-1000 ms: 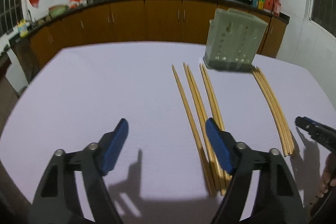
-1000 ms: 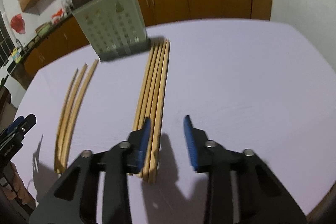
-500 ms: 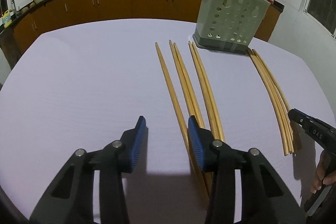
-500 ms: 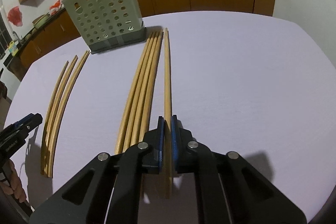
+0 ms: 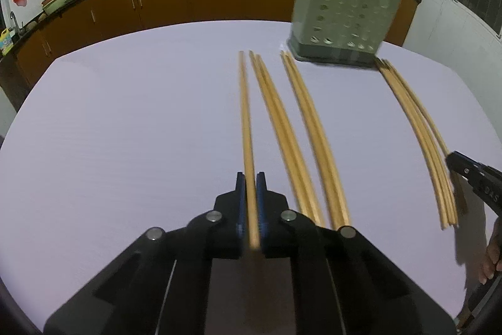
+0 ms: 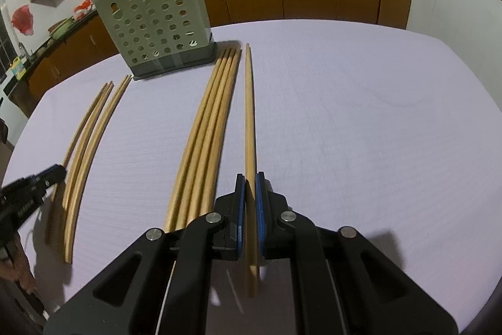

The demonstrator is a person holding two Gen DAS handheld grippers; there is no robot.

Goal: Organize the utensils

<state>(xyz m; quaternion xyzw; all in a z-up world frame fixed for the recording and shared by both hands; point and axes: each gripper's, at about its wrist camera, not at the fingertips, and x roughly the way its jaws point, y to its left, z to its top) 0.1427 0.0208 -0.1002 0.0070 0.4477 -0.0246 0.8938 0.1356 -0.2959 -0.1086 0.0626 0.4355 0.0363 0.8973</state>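
Only partial white lettering on the right tool, unreadable, no other txt

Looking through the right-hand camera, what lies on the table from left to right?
Other tongs → three loose chopsticks → holed utensil holder → bundle of four chopsticks → single chopstick clamped in the near tongs.

My left claw hides the near end of its chopstick. The holder and loose chopsticks smear with blur. My right claw is cut off at the frame edge.
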